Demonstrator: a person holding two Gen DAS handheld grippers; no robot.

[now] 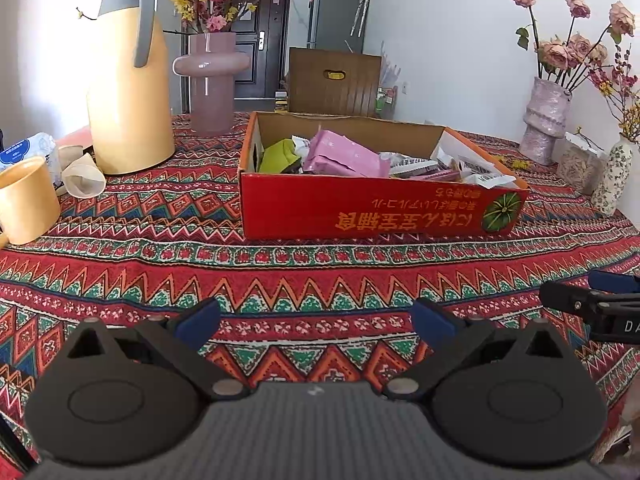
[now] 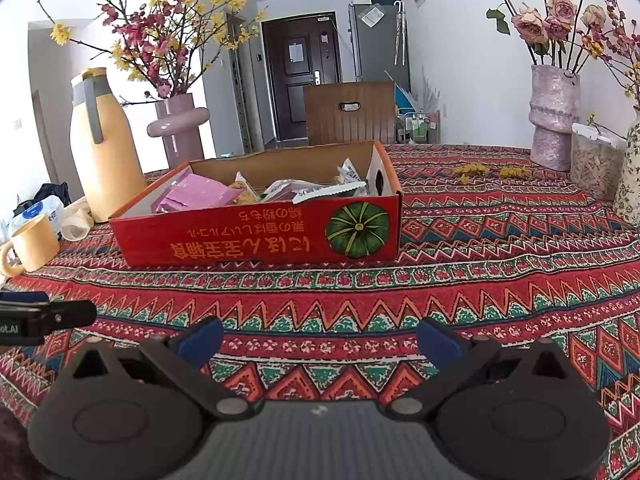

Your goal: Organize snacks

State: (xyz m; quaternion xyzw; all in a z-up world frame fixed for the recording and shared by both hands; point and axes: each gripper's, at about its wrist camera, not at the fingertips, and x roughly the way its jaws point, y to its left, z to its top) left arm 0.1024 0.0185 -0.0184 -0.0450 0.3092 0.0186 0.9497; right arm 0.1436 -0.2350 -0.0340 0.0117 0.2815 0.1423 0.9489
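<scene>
While both tools hang back over the patterned cloth, the red box (image 1: 384, 208) sits mid-desk, well ahead of them, and every snack packet in sight is inside it. A pink packet (image 1: 344, 156) lies across the middle, a green one (image 1: 280, 156) is tucked toward the left wall, white wrappers (image 1: 480, 172) are piled at the right end. That jumble looks like the reason the box faces the person: low front wall, open top, easy reach from either side.

The left gripper (image 1: 316, 320) is low and level over the desk (image 1: 320, 272), pointing straight at the box, its blue fingertips (image 1: 200, 320) spread wide with nothing between them. The right gripper (image 2: 320, 336) mirrors it, just beside it, jaws equally wide and empty; its tip pokes in at the right edge of the left view.

The yellow jug (image 1: 128, 92), mug (image 1: 24, 200) and vases stand clear at the desk's edges, so my guess is sorting has yet to start or has just finished.
</scene>
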